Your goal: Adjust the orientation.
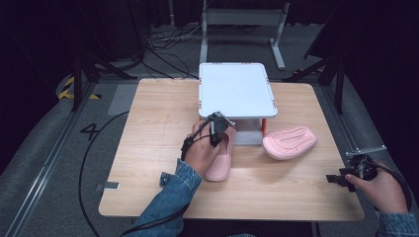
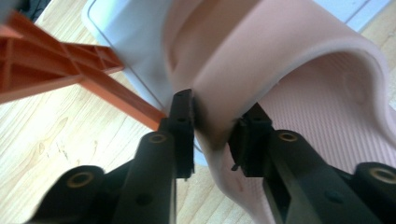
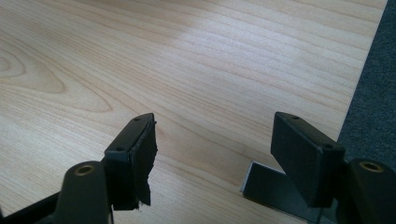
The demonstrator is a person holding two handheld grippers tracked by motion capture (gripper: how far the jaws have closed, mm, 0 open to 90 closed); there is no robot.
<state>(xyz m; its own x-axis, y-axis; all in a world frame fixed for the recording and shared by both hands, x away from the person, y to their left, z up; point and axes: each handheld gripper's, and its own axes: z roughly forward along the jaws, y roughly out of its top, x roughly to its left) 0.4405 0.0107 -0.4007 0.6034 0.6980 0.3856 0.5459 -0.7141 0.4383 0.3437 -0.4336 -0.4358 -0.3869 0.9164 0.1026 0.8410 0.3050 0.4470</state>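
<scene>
Black jaws of left gripper (image 2: pixel 212 135) pinch the strap edge of a soft pink slipper (image 2: pixel 289 70) with ribbed insole; right gripper (image 3: pixel 215 154) jaws spread, nothing between.

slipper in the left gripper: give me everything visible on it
The pink slipper is a soft, foam-like slide with a broad band across the top and a finely ribbed footbed. It lies upright on the wooden table, toe toward the small white shelf, partly under the person's left hand. The left gripper has the band's edge between its jaws; the left pad touches it, while contact at the right pad is unclear. Its mate lies sole-up to the right, apart from it.
</scene>
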